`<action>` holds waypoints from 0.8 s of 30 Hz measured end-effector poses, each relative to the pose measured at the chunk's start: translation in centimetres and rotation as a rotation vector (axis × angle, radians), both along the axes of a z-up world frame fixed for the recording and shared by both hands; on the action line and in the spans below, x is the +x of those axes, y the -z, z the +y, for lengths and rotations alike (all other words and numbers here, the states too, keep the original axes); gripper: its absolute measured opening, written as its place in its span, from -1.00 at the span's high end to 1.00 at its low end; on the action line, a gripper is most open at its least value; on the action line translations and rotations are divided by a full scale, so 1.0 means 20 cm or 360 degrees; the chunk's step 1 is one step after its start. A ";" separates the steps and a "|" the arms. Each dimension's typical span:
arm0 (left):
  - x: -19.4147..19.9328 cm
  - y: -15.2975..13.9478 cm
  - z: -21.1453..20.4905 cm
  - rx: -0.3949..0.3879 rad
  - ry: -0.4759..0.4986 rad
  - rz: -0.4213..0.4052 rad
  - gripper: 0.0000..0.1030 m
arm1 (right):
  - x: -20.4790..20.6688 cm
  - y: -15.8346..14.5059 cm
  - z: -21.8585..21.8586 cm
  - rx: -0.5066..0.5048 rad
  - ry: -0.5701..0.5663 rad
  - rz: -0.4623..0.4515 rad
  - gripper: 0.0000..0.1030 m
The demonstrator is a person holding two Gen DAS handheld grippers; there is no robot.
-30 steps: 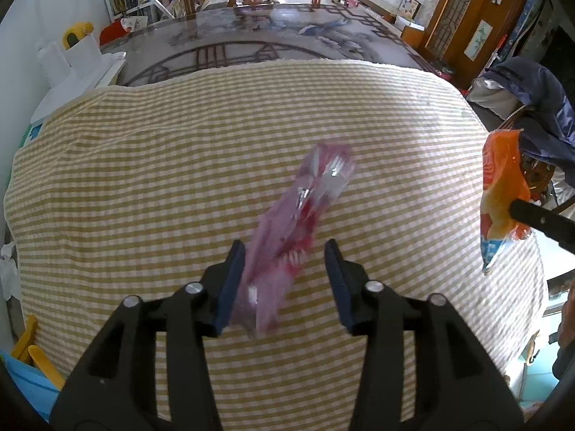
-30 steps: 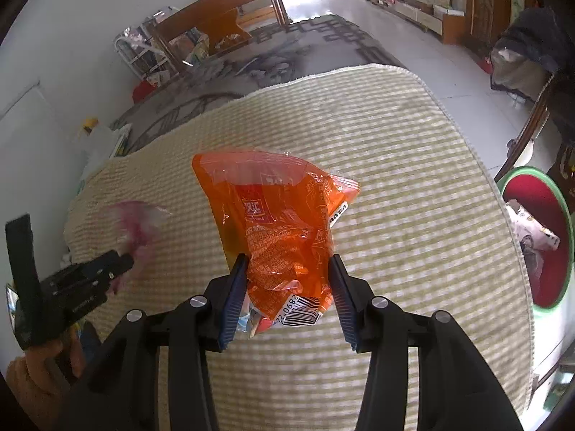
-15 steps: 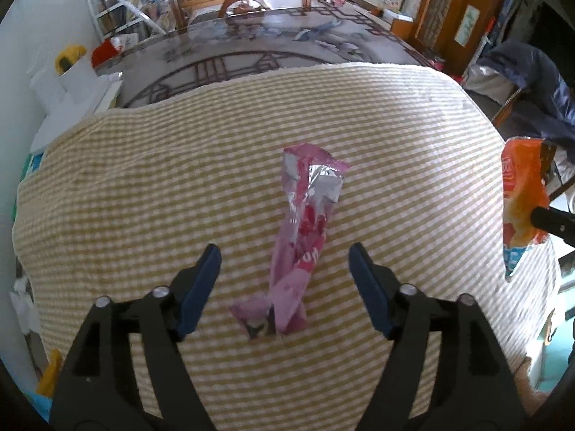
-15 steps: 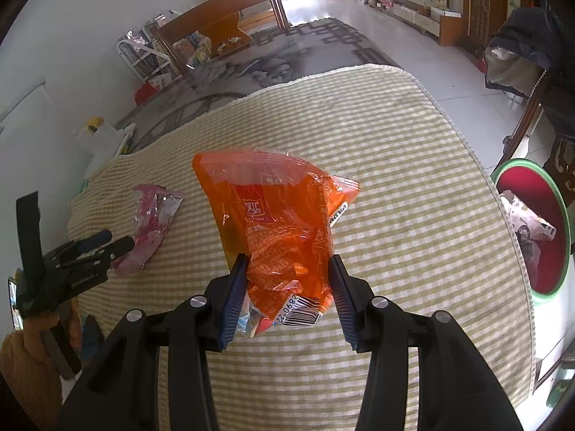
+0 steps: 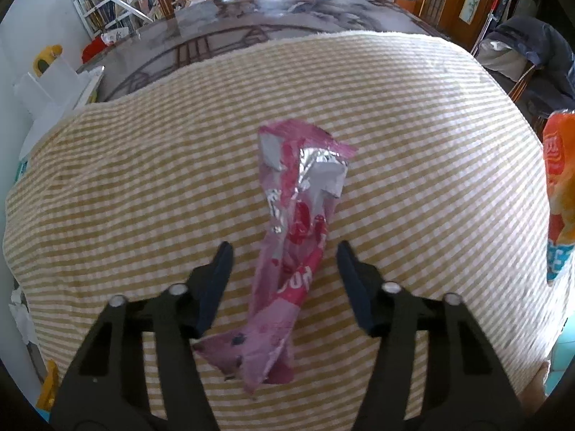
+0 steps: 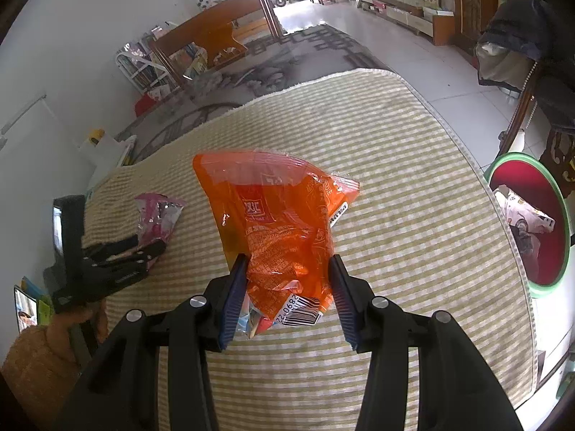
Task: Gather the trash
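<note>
A crumpled pink and silver wrapper [image 5: 298,237] lies on the yellow checked tablecloth [image 5: 143,186]. My left gripper [image 5: 284,251] is open, its jaws on either side of the wrapper's lower half and not touching it. My right gripper [image 6: 287,265] is shut on an orange snack bag [image 6: 276,215] and holds it above the cloth. The orange bag also shows at the right edge of the left wrist view [image 5: 559,186]. The pink wrapper [image 6: 158,219] and the left gripper [image 6: 143,251] show at the left of the right wrist view.
A green-rimmed red bin [image 6: 535,222] with trash in it stands off the table's right edge. A chair draped with dark clothes [image 6: 521,43] is beyond it. White items [image 5: 50,97] sit by the wall at the left. A dark patterned tabletop [image 5: 273,25] lies beyond the cloth.
My left gripper opened and the pink wrapper dropped onto the cloth. It then narrowed a little and moved closer around the wrapper. The right gripper keeps holding the orange bag.
</note>
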State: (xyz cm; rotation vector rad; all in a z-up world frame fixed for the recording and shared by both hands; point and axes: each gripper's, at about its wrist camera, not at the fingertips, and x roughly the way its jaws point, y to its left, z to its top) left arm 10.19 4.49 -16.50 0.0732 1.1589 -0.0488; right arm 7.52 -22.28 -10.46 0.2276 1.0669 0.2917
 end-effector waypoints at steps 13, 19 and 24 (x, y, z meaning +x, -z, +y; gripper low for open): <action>-0.08 -0.30 -0.06 -0.0067 -0.0122 -0.0310 0.46 | 0.01 -0.11 -0.04 0.0074 0.0056 -0.0137 0.13; -0.10 -0.49 -0.18 -0.0242 -0.0117 -0.0422 0.46 | 0.02 -0.15 -0.06 0.0085 0.0080 -0.0169 0.13; -0.09 -0.56 -0.28 -0.0306 -0.0043 -0.0449 0.46 | 0.01 -0.16 -0.11 0.0113 0.0128 -0.0185 0.13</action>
